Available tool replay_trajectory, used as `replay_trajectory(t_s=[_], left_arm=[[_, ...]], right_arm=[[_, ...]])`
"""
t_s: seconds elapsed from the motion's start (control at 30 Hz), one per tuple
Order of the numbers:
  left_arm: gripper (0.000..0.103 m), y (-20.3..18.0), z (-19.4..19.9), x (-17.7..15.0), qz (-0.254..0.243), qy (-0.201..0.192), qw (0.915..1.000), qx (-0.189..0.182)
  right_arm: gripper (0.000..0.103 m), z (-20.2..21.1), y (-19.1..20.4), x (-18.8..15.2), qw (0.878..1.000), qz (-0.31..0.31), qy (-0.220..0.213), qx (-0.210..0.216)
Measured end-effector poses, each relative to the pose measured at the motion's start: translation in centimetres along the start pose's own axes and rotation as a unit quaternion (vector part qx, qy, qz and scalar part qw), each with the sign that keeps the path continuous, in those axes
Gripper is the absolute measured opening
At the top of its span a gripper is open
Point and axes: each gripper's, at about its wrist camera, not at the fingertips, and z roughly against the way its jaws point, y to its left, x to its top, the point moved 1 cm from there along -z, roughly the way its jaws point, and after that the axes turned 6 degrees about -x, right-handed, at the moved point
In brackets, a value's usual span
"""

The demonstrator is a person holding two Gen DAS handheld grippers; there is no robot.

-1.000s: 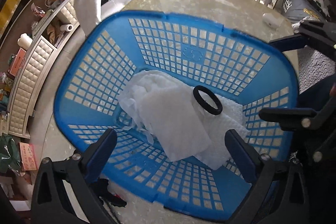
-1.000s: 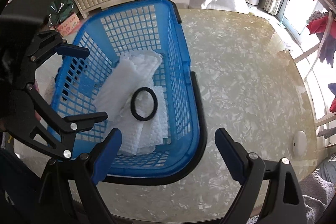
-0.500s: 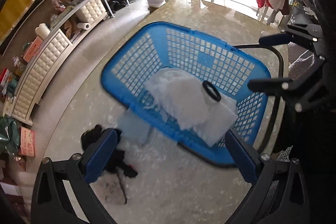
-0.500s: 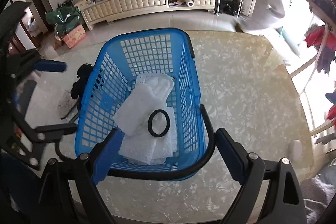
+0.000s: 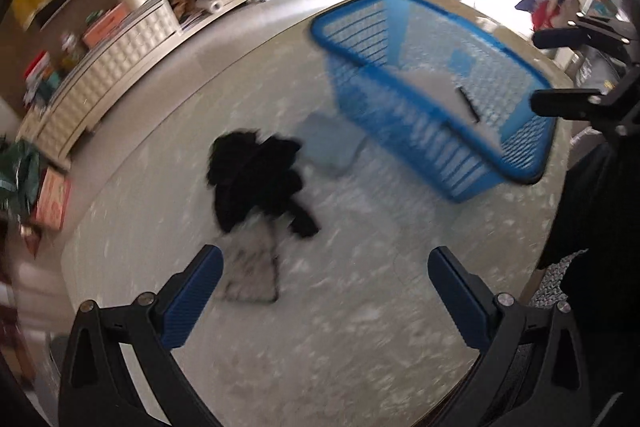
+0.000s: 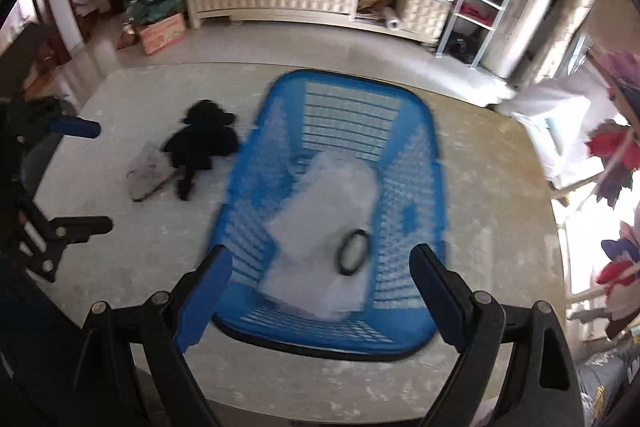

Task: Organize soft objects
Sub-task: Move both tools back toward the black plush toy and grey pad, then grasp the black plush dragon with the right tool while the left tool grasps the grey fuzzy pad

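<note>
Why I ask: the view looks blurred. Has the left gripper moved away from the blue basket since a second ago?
Yes. The left gripper was over the blue basket; now it hangs over bare table beside the black cloth.

The basket (image 6: pixel 424 163) in the middle of the right wrist frame is bright blue with a lattice of holes and a black rim at its lower edge. Inside it lie white cloths (image 6: pixel 324 227) and a black ring (image 6: pixel 352 253). At the left of the frame, a black garment (image 6: pixel 204 139) and a grey speckled cloth (image 6: pixel 146 171) lie on the pale marbled table (image 6: pixel 500 227). Both gripper pads (image 6: pixel 204 299) are blue on black arms.
</note>
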Motion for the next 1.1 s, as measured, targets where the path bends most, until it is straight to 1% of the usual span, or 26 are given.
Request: replay_trajectory(t_s=[0.07,0.3,0.5,0.57,0.7,0.87,1.0,1.1], left_arm=[[0.102,1.6,0.0,-1.1,0.020,0.001,0.9998,0.004],[0.102,6.5,-0.5,-4.3,0.085,0.000,0.9963,0.009],[0.102,9.5,-1.8,-5.9,0.117,0.004,0.9931,0.003],[0.102,10.4,-2.4,-6.4,0.128,0.006,0.9917,-0.001],[0.102,12.1,-4.4,-7.5,0.151,0.023,0.9882,-0.010],[0.102,13.4,-6.2,-8.0,0.169,0.026,0.9853,-0.009],[0.102,13.6,-7.0,-7.7,0.162,0.022,0.9864,-0.013],[0.102,13.9,-7.9,-7.3,0.163,0.025,0.9860,-0.022]], right_arm=[[0.090,-0.5,1.3,0.7,1.000,0.003,0.001,0.021],[0.090,-2.7,6.2,3.3,0.997,0.048,0.011,0.057],[0.090,-4.8,10.0,5.5,0.994,0.087,0.025,0.059],[0.090,-5.8,11.1,6.3,0.993,0.091,0.033,0.064],[0.090,-8.2,12.0,7.8,0.992,0.073,0.060,0.089],[0.090,-10.8,13.4,9.1,0.991,0.065,0.082,0.078],[0.090,-13.2,14.1,10.0,0.991,0.056,0.101,0.068],[0.090,-14.7,14.4,10.3,0.990,0.046,0.116,0.066]])
